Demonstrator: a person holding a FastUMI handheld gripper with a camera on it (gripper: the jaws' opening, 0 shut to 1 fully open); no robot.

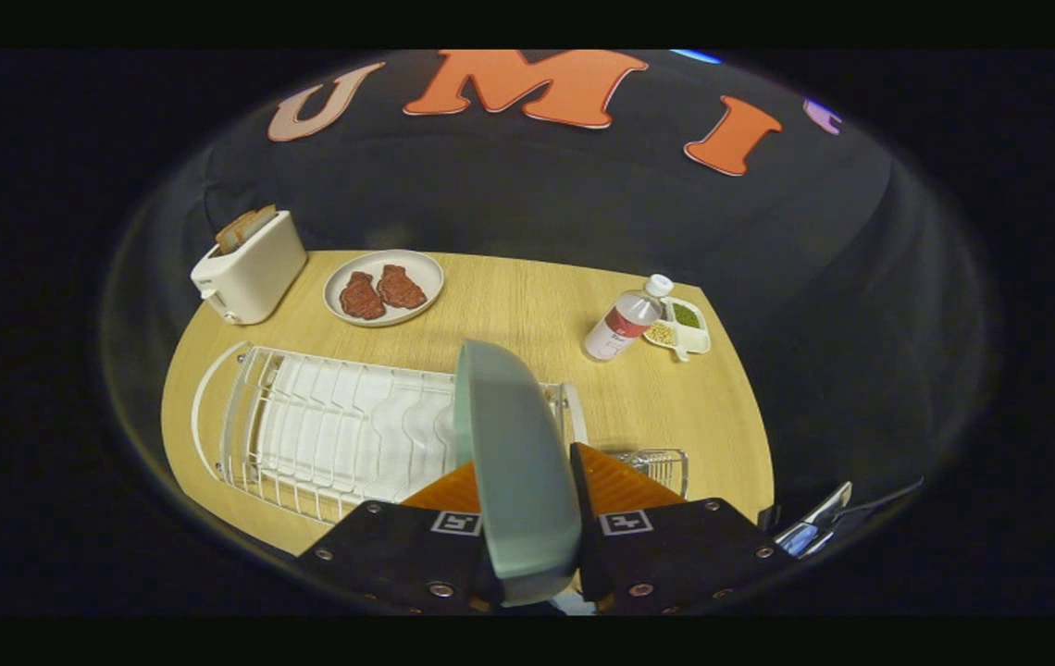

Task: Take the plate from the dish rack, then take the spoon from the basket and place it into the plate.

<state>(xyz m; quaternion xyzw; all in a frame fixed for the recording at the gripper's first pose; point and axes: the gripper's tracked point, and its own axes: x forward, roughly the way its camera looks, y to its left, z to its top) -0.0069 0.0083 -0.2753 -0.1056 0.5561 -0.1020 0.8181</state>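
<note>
Basket [659,465] mostly behind jaws.

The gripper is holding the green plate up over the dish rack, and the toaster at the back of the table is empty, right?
Not quite. The toaster is not empty: the gripper view shows slices of bread sticking out of its top. The rest is right: the gripper holds the green plate on edge between its fingers, above the dish rack.

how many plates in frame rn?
2. A grey-green plate is held edge-on between the fingers of the gripper, above the dish rack. A second plate with two brown food pieces sits beyond the rack, beside the toaster. The held plate may hide others.
</note>
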